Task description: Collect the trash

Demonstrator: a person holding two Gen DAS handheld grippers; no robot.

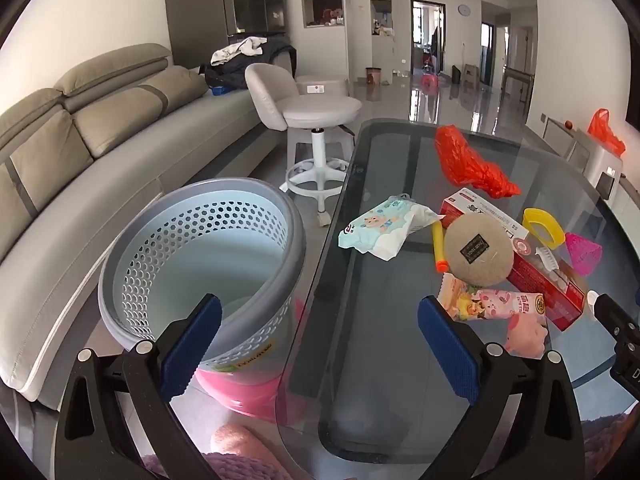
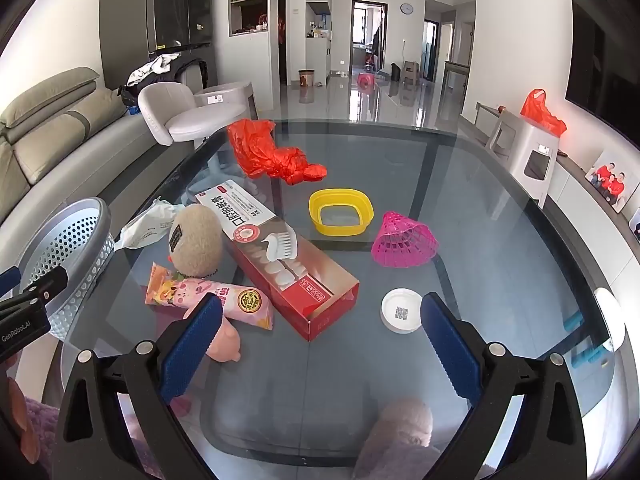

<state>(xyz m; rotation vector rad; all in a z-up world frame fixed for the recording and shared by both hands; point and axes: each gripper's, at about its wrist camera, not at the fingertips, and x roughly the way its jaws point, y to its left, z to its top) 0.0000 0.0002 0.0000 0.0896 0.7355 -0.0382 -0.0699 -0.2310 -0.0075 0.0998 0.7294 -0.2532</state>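
A grey perforated trash bin stands on the floor left of the dark glass table; it also shows in the right wrist view. On the table lie a red plastic bag, a wet-wipe pack, a red toothpaste box, a pink snack wrapper and a white lid. My left gripper is open and empty over the bin's edge and the table's left rim. My right gripper is open and empty, above the table before the box.
A beige plush ball, a yellow ring, a pink mesh cone, a pink pig toy and a yellow-orange dart also lie on the table. A grey sofa and a stool stand to the left.
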